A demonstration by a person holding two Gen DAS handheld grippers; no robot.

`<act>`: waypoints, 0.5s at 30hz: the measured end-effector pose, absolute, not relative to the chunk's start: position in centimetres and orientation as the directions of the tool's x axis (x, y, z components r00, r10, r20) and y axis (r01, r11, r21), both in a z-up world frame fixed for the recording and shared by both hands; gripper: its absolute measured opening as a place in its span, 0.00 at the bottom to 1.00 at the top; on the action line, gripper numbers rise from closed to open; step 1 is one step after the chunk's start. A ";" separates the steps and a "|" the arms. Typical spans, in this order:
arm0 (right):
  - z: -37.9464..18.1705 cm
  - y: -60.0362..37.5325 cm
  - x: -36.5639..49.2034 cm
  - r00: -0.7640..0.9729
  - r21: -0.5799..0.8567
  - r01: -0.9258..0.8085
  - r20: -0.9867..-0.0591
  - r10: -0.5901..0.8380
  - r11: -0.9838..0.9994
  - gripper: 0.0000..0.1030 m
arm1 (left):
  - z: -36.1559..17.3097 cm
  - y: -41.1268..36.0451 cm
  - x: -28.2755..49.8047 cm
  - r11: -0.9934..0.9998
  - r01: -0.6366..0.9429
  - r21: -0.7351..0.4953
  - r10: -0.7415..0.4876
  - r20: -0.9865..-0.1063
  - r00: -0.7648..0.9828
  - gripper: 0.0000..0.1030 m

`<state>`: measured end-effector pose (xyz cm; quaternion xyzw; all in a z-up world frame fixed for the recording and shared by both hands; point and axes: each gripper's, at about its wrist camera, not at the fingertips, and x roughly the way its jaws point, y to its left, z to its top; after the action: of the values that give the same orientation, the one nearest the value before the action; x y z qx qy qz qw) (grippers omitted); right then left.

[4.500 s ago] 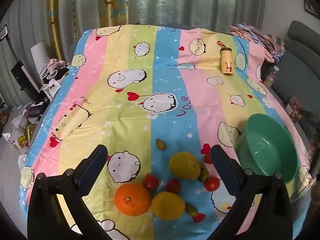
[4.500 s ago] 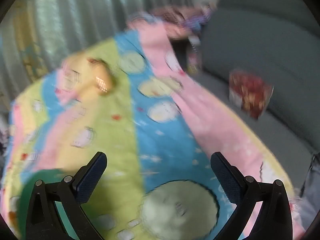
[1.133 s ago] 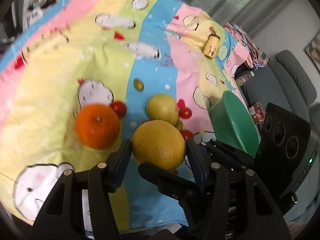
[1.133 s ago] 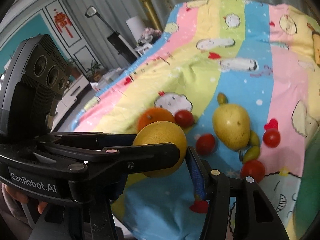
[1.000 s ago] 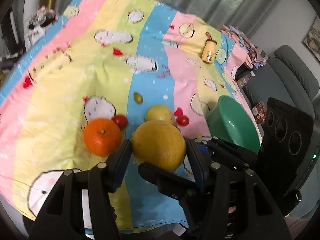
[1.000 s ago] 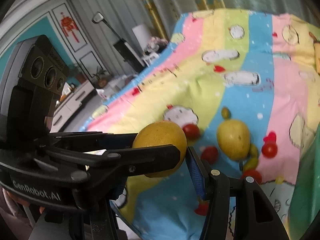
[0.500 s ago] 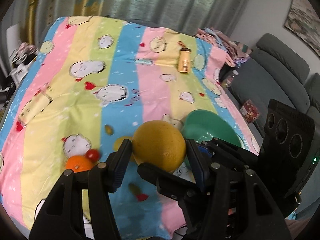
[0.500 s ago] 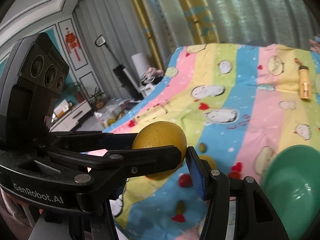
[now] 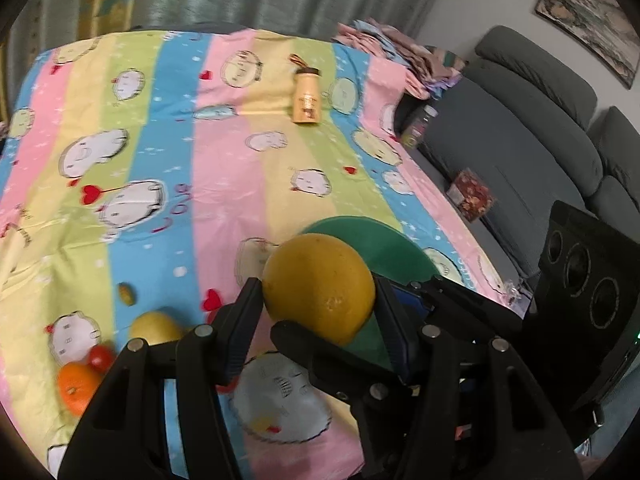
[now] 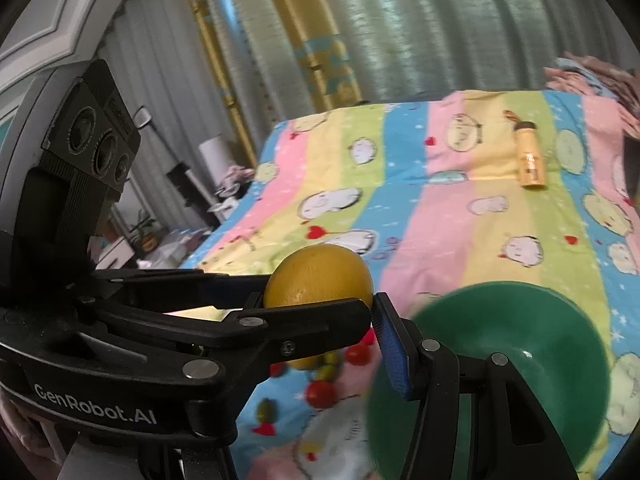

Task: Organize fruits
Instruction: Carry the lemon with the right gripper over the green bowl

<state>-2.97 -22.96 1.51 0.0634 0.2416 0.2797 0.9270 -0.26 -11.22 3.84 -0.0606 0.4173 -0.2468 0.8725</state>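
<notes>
1. since the shot half a second back, both grippers have carried the big yellow fruit point(image 9: 320, 284) up and across: the green bowl point(image 9: 384, 246) now sits right behind it at centre frame in the left wrist view, and the fruit pile has slid to the lower left.
2. left gripper point(image 9: 318, 312) is clamped on the fruit, a pad against each flank. right gripper point(image 10: 320, 300) grips the same fruit crosswise, with the left one's fingers running in from the left of the right wrist view. both hold it well clear of the cloth.
3. still on the striped cloth point(image 9: 168, 160), lower left of the left wrist view: orange point(image 9: 76, 386), a red tomato point(image 9: 100, 356), a yellow fruit point(image 9: 154, 326), a small green one point(image 9: 127, 294). yellow bottle point(image 9: 306, 96) lies upper centre, well apart.
4. my read: step in hand is transport to the bowl, early in the task, bowl looks empty in the right wrist view point(image 10: 500, 364).
5. doing it well: move both grippers as one so the crossed grip doesn't twist the fruit; centre it over the bowl's hollow, not the rim; lower in before easing the jaws apart.
6. release one gripper first and the round fruit may roll off the other's pads, so open both near together, low in the bowl.
</notes>
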 end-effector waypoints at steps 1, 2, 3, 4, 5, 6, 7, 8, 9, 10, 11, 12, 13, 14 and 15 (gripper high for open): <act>1.3 -23.6 -2.8 0.736 0.251 -0.473 -0.414 0.536 0.844 0.55 | 3.5 -12.0 0.0 0.864 0.391 -0.317 -0.491 -0.703 0.514 0.54; 1.0 -24.2 -2.8 0.742 0.249 -0.461 -0.418 0.524 0.852 0.55 | 3.2 -12.6 0.3 0.858 0.399 -0.322 -0.499 -0.707 0.502 0.55; 0.8 -24.8 -2.7 0.747 0.252 -0.446 -0.424 0.512 0.859 0.55 | 3.0 -13.2 0.6 0.852 0.408 -0.328 -0.507 -0.709 0.490 0.55; 0.6 -25.4 -2.6 0.751 0.256 -0.431 -0.430 0.501 0.865 0.55 | 2.8 -13.9 0.9 0.844 0.421 -0.334 -0.519 -0.710 0.477 0.54; 0.4 -25.9 -2.5 0.756 0.257 -0.417 -0.434 0.489 0.872 0.55 | 2.6 -14.4 1.0 0.837 0.429 -0.338 -0.527 -0.710 0.468 0.54; 0.3 -26.4 -2.5 0.760 0.258 -0.404 -0.438 0.479 0.877 0.55 | 2.4 -14.9 1.2 0.830 0.440 -0.343 -0.536 -0.710 0.457 0.54; 0.1 -27.0 -2.4 0.766 0.259 -0.390 -0.441 0.467 0.884 0.55 | 2.3 -15.4 1.5 0.824 0.448 -0.348 -0.543 -0.710 0.447 0.54; 0.0 -27.4 -2.3 0.771 0.260 -0.377 -0.444 0.457 0.889 0.55 | 2.0 -16.0 1.9 0.814 0.456 -0.360 -0.555 -0.712 0.430 0.54; -0.1 -27.9 -2.2 0.775 0.261 -0.364 -0.448 0.446 0.894 0.55 | 1.8 -16.3 2.2 0.809 0.460 -0.366 -0.561 -0.714 0.418 0.54; -0.2 -28.4 -2.0 0.778 0.263 -0.349 -0.454 0.435 0.899 0.55 | 1.5 -16.7 2.5 0.805 0.465 -0.369 -0.565 -0.717 0.409 0.54; -0.3 -28.7 -1.8 0.778 0.262 -0.343 -0.458 0.429 0.902 0.55 | 1.1 -17.0 3.0 0.799 0.465 -0.382 -0.573 -0.719 0.394 0.55; -0.5 -29.0 -1.5 0.777 0.263 -0.333 -0.468 0.422 0.905 0.55 | 0.7 -17.2 3.3 0.795 0.461 -0.394 -0.578 -0.721 0.382 0.55; -0.7 -29.3 -1.0 0.773 0.269 -0.322 -0.479 0.416 0.908 0.55 | 0.3 -17.3 3.6 0.791 0.458 -0.404 -0.583 -0.724 0.368 0.55; -1.0 -29.4 -1.1 0.771 0.268 -0.316 -0.487 0.411 0.910 0.55 | -0.3 -17.5 4.1 0.787 0.453 -0.420 -0.590 -0.729 0.348 0.55; -1.3 -29.5 -0.7 0.768 0.262 -0.308 -0.499 0.402 0.914 0.55 | -0.7 -17.6 4.4 0.786 0.446 -0.429 -0.590 -0.734 0.335 0.55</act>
<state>-0.74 -29.54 -1.26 0.0826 0.2833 0.1896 0.9365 4.41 -17.57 -0.74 -0.0753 0.4806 -0.3183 0.8137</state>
